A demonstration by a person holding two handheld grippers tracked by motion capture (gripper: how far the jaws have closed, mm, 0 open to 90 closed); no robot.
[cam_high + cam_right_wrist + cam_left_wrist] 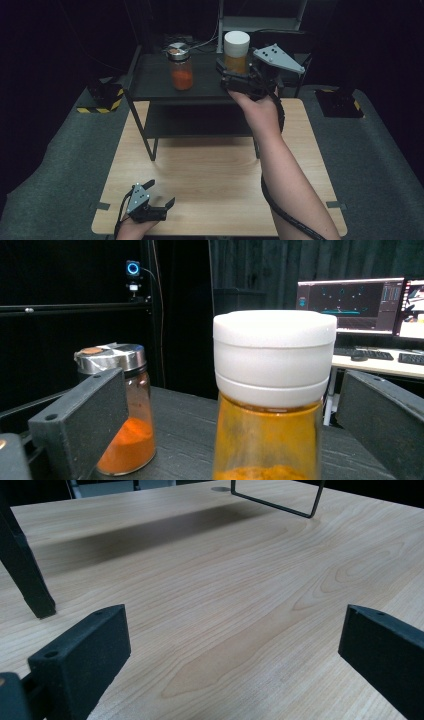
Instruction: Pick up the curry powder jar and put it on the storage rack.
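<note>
Left gripper [159, 200]: I see it low, lower left of frame, jaws spread over bare table [215, 175].
Right gripper [235, 75]: upper centre, jaws parted around white-capped jar [236, 52], not clamped.
Jar location: upright on black shelf [150, 80].
Steel-lidded jar [181, 66]: stands left, apart.

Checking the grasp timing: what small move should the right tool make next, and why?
Probably close the right tool on the white-capped jar: the jar stands between its open jaws on the black shelf, with gaps showing on both sides.
</note>
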